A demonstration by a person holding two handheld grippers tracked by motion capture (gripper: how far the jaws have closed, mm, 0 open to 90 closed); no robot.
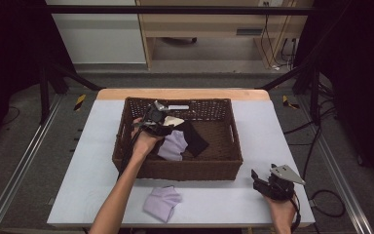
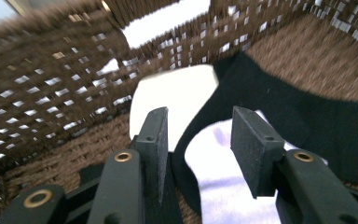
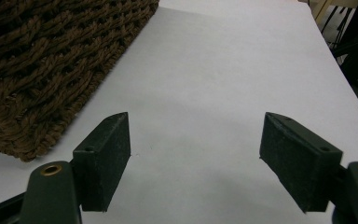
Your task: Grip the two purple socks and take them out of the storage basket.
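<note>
My left gripper (image 2: 198, 135) hangs inside the wicker basket (image 1: 177, 168), jaws part-open and empty over the lavender (image 2: 228, 186), black (image 2: 303, 116) and cream cloths (image 2: 175, 100), presumably to pick one, while my right gripper (image 3: 195, 161) waits wide open over the table (image 3: 214, 70), near another lavender cloth (image 1: 161, 202).

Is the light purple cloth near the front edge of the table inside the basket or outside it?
Outside. The light purple cloth lies on the table, in front of the basket. Another purple cloth lies inside.

High view looks down, forward; both gripper views sit close, sharing the brown woven wicker basket (image 1: 177, 168) (image 2: 37, 93) (image 3: 42, 60) toward 12 o'clock.
</note>
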